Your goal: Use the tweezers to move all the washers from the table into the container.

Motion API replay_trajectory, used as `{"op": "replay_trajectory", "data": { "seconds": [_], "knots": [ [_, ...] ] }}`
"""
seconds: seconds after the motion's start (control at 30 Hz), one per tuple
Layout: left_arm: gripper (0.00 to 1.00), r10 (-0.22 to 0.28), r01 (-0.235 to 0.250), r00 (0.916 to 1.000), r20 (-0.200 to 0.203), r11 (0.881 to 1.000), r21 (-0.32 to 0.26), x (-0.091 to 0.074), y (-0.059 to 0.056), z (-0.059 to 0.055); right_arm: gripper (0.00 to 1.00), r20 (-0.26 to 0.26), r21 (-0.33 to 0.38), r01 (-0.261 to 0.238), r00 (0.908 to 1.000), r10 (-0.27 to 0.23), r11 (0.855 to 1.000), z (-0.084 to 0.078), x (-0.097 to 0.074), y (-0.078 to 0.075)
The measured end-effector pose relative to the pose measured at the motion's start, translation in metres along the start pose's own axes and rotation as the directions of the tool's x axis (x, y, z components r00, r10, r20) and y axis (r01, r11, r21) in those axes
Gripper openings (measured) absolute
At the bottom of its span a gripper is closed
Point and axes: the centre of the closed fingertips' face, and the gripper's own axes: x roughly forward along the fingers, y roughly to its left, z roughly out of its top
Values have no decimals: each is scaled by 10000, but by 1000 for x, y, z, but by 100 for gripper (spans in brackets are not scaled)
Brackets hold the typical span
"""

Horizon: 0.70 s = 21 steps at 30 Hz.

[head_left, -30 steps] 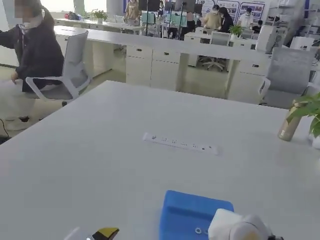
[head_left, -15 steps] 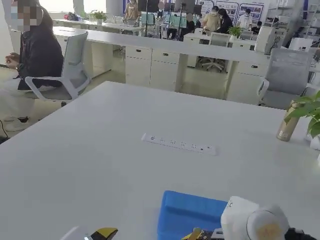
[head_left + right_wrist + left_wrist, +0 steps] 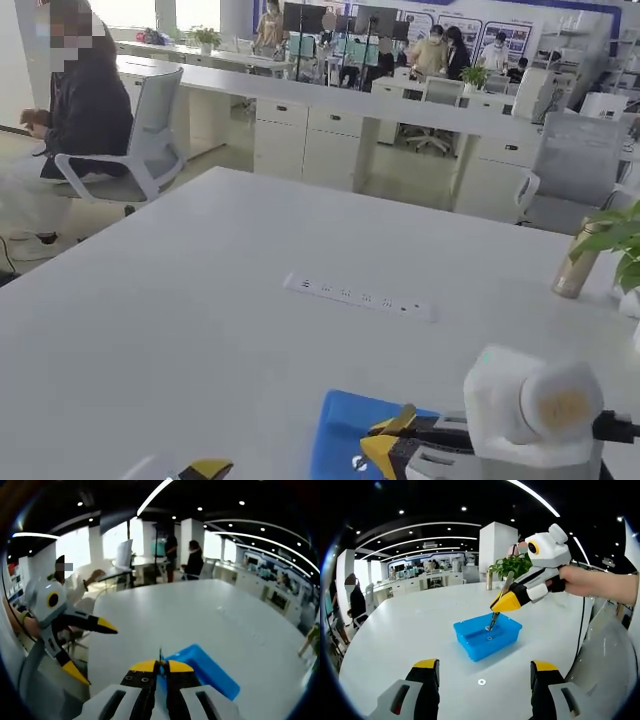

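Tweezers (image 3: pixel 491 621), slim grey metal, clamped in the jaws of the right gripper (image 3: pixel 496 605), dip into the blue plastic container (image 3: pixel 482 652). One small silver washer (image 3: pixel 482 682) lies at its six o'clock, between the spread jaws of the left gripper (image 3: pixel 485 664).

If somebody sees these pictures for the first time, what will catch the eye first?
First comes the bright blue container in the middle of the white table, seen in the left gripper view. Above it, the right gripper is shut on the tweezers, whose tips reach down into the container. One loose washer lies on the table between the container and the open left gripper.
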Motion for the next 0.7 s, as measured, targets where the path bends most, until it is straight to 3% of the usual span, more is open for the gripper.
{"op": "replay_trajectory", "data": {
  "seconds": [0.2, 0.4, 0.5, 0.7],
  "knots": [
    [74, 39, -39, 10000, 10, 10000, -56, 0, 1, 0, 3, -15, 82, 31, 10000, -31, 10000, 4, 6, -16],
    [74, -150, 152, 9998, -127, 9998, 156, 2, -4, -1, 3, 147, 988, 31, 9999, -45, 9951, 3, 15, -35],
    [74, -127, 130, 9998, -160, 9997, 210, 2, -3, -2, 3, 225, 1618, 29, 9997, -67, 9868, -1, 19, -44],
    [74, 21, -22, 10000, -33, 10000, -56, 1, 1, -1, 3, -97, 1856, 140, 9999, -124, 9825, -13, 27, -53]
  ]
}}
